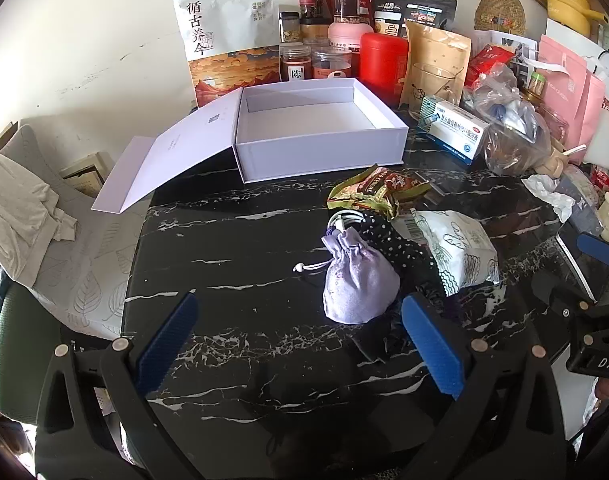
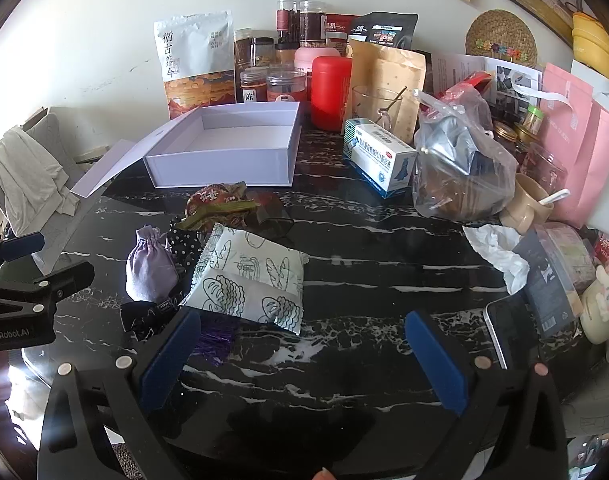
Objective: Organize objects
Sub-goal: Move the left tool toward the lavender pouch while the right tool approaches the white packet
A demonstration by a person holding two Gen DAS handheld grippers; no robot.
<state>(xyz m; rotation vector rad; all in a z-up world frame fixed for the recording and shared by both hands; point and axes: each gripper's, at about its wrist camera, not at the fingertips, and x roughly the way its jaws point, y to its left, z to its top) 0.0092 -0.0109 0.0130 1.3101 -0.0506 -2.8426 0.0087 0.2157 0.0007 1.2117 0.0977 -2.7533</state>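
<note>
Tools first: the left tool (image 1: 300,344) hangs over the black marbled worktop (image 1: 240,264) with its blue pads spread wide and nothing between them; the right tool (image 2: 304,354) is likewise fully spread and empty. Just beyond the left tool's right pad sits a lilac drawstring pouch (image 1: 354,280), touching a dark polka-dot cloth (image 1: 388,236). Beside that lies a white printed packet (image 2: 250,280), directly ahead of the right tool. A crumpled snack wrapper (image 1: 378,192) lies behind them. Farther back stands an open white box (image 1: 316,132), empty, its lid (image 1: 172,160) folded out to the left. Jars and pouches line the wall behind.
</note>
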